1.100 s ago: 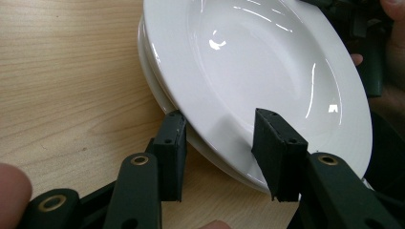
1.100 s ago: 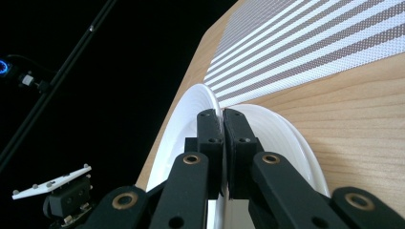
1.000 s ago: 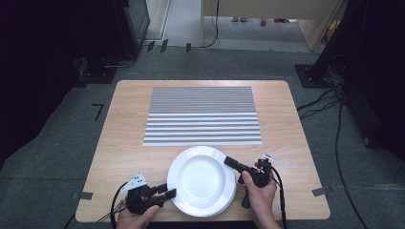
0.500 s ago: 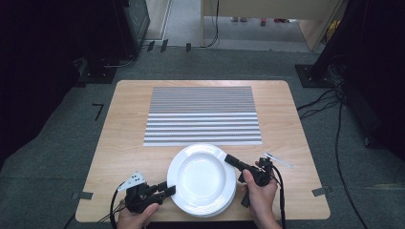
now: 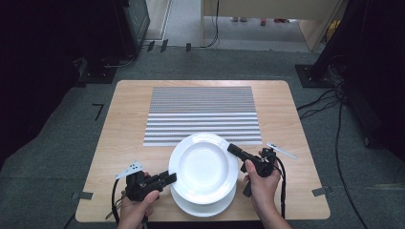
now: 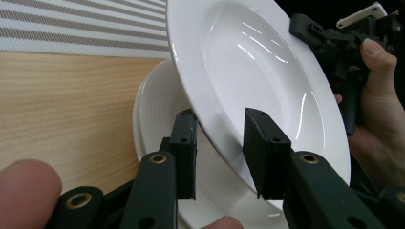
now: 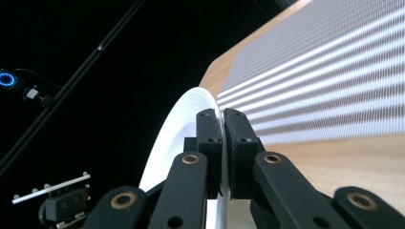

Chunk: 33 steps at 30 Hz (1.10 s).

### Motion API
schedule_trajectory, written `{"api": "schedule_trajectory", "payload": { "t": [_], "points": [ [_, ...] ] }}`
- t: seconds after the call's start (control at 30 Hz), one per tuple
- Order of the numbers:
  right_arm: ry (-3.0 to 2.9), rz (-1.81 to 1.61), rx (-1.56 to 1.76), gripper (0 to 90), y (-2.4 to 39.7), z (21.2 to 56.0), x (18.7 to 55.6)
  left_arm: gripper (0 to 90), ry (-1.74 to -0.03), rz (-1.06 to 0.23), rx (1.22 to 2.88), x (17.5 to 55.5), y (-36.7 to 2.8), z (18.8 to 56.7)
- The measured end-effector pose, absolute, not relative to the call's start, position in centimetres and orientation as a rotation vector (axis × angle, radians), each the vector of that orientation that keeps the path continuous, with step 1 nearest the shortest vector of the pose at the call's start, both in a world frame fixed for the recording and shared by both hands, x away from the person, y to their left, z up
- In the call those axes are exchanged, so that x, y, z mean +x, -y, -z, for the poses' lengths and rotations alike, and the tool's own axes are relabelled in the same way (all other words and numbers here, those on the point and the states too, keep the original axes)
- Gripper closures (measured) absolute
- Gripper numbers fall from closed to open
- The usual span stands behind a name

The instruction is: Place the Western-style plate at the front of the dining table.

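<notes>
Top plate: round, glossy white ceramic plate (image 5: 204,168) with a wide ribbed rim, lifted and tilted above a second white plate (image 5: 203,206) near the wooden surface's (image 5: 129,119) front edge.
Right tool (image 5: 237,152): clamped on its rim.
Left tool (image 5: 168,179): jaws have been closing around the opposite rim; contact looks likely, for a balanced two-sided lift.

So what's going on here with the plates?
A person is lifting the top plate off a second plate on the table, using tongs in both hands. The right tongs are shut on its right rim. The left tongs have just been closing on its left rim, which sits between their jaws. The lifted plate is tilted, clear of the one beneath.
</notes>
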State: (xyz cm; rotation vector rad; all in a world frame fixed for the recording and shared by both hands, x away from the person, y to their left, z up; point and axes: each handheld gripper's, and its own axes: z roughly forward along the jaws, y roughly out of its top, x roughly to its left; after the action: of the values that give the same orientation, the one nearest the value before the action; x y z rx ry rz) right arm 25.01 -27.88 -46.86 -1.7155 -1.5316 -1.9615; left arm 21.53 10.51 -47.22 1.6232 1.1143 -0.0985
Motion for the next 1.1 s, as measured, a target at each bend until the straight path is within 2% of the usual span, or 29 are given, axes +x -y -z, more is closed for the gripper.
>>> {"api": "schedule_trajectory", "payload": {
  "t": [0.57, 1.1],
  "points": [
    [1.633, 2.047, -1.725, 86.0, 28.5, 45.3, 28.9, 70.3, -1.157, 0.145, 1.594, 27.1, -9.4, 45.8],
    [1.553, 2.012, -1.82, 84.9, 28.1, 46.8, 36.9, 71.0, -1.218, 0.166, 1.569, 35.2, -9.5, 45.5]
  ]
}}
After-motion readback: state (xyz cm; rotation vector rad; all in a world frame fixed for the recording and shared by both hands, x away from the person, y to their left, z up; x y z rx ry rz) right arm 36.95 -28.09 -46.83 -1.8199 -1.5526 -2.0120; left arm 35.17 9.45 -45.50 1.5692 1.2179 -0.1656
